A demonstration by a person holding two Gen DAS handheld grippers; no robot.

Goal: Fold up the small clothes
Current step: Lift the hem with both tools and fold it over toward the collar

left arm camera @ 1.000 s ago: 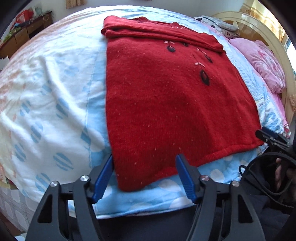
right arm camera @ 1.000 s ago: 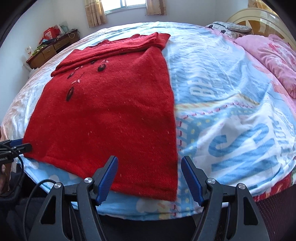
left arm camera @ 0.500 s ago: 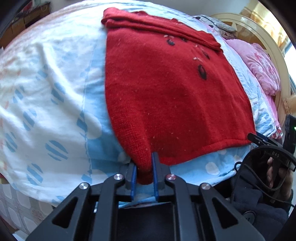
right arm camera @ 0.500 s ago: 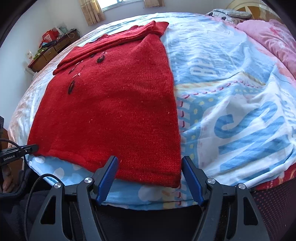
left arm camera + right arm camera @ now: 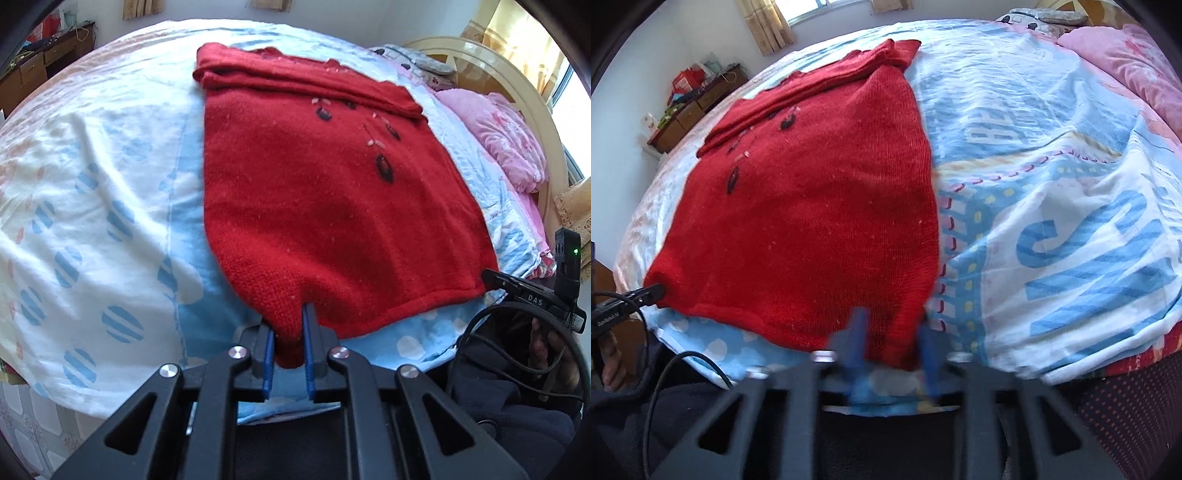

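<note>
While the bed (image 5: 92, 192) fills both views under its blue-and-white quilt (image 5: 1052, 206), we've got the red sweater (image 5: 325, 206) spread flat across it, its top already folded over in a band at the far end and its hem lying along the near edge, right in front of us. A pink pillow (image 5: 495, 147) sits off by the headboard, well apart from the action. Now the news: both claws have just been closing, and both have knit between them. A second ago they stood wide, straddling the two near hem corners; now the left claw (image 5: 290, 349) is clamped on its corner, the wool bunched into a tongue between the blue pads, and it got there first. The right claw (image 5: 892, 349) snapped together only in the last half second, and it's smeared with blur, but we can see red fabric pinched between its blades at the opposite corner. So we read both bottom corners as secured, and the hem looks ready to be lifted and carried up toward that folded band. Watch the thick knit; it could slip out if the lift is uneven.
</note>
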